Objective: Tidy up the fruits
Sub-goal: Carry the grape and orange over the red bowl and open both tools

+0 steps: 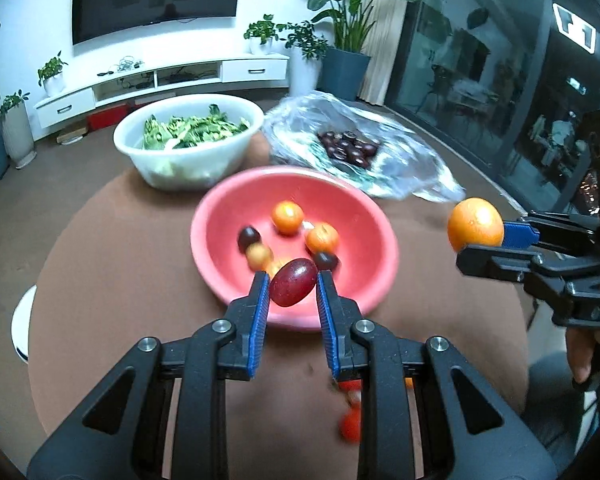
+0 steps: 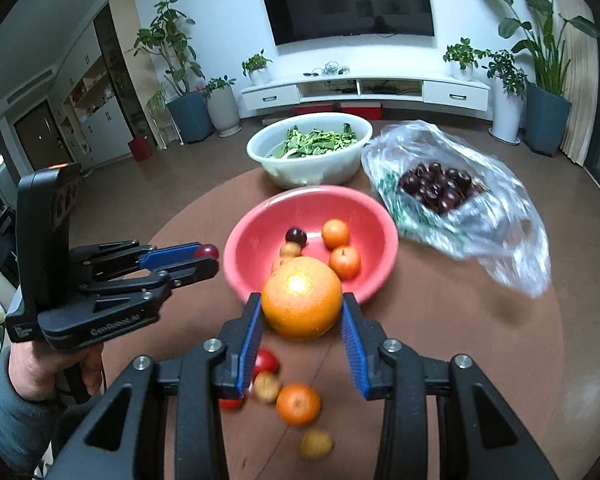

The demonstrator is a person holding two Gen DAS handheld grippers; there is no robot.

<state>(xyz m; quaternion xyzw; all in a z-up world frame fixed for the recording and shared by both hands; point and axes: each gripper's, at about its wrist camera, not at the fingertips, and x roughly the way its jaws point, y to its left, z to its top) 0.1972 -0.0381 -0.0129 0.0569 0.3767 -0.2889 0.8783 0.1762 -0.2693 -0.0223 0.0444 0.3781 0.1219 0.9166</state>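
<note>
1. Fruit sits in both of your grippers: the left gripper (image 1: 292, 286) is closed on a dark red grape (image 1: 293, 282), and the right gripper (image 2: 302, 312) is clamped around an orange (image 2: 302, 298).
2. Both loads hang close to the pink bowl (image 1: 364, 208). The grape is over the bowl's near rim, its long axis running roughly across the fingers, so your left hand looks nearer to a drop.
3. From the left view, the orange (image 1: 475, 225) is off to the bowl's right side, apart from the rim; you likely need to carry it inward toward the bowl before letting go.
4. Inside the pink bowl lie two small oranges, a couple of dark cherries and a small yellowish fruit.
5. Behind it, the white bowl (image 2: 260, 148) holds cut green vegetables, and the clear plastic bag (image 2: 496, 236) to its right holds a heap of dark cherries.
6. Loose fruit (image 2: 298, 404) is on the table (image 2: 460, 320) beneath your right gripper: a small orange, red ones and yellowish ones, not yet sorted.
</note>
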